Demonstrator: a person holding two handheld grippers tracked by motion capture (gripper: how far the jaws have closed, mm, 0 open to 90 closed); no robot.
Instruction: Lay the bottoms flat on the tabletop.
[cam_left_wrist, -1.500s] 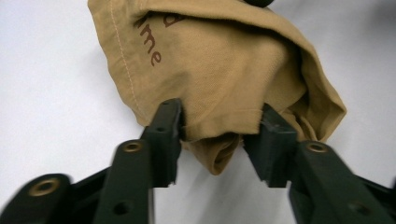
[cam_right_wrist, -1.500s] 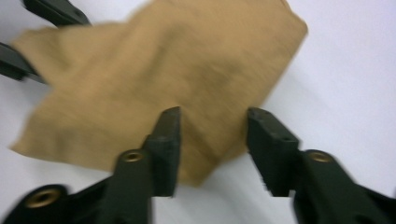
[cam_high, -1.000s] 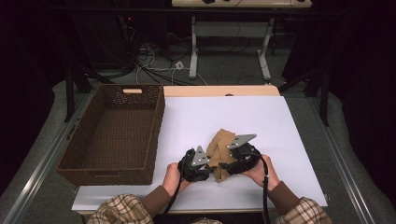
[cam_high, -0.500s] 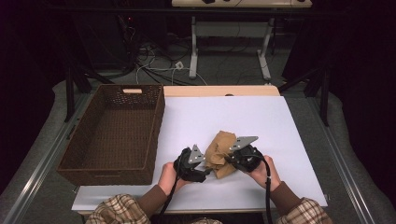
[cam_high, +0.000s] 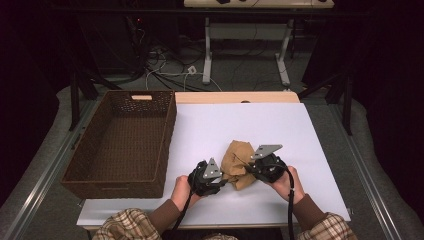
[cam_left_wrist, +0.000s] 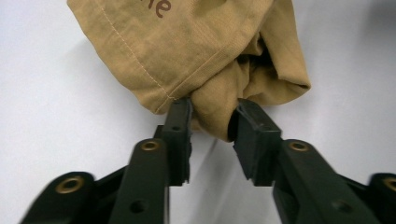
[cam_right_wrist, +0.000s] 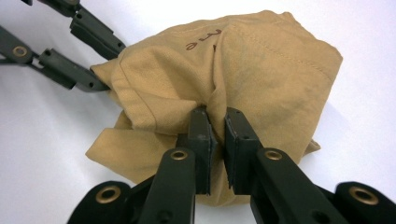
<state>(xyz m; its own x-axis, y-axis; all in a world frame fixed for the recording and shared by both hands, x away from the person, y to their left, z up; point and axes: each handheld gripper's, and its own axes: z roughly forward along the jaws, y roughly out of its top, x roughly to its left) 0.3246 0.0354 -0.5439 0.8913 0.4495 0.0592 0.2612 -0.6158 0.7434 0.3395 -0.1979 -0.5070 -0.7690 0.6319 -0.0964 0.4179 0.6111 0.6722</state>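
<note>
**Both tongs on the tan cloth, basket waiting**

High view: the crumpled tan cloth (cam_high: 238, 169) lies on the white worktop (cam_high: 310, 135), near its front edge, between the left tongs (cam_high: 223, 181) and the right tongs (cam_high: 247, 169). The brown wicker basket (cam_high: 95, 176) stands apart to the left with nothing in it. If the cloth is meant for the basket, it is bunched and gripped but not yet lifted or carried over, so most of the work seems left.

Left gripper view: the left tongs (cam_left_wrist: 211, 127) have just been closing, and a bulge of the cloth (cam_left_wrist: 196, 56) sits pinched between the pads, which stand fairly wide around it.

Right gripper view: the right tongs (cam_right_wrist: 218, 125) are closed tight on a thin fold at the cloth's (cam_right_wrist: 261, 70) near edge; the other tongs touch its far side.

The worktop is smooth, white and bare apart from these things, with a strip of pale wood at its far edge. Beyond it the room is dark, with loose cables on the floor and the legs of a white stand.
</note>
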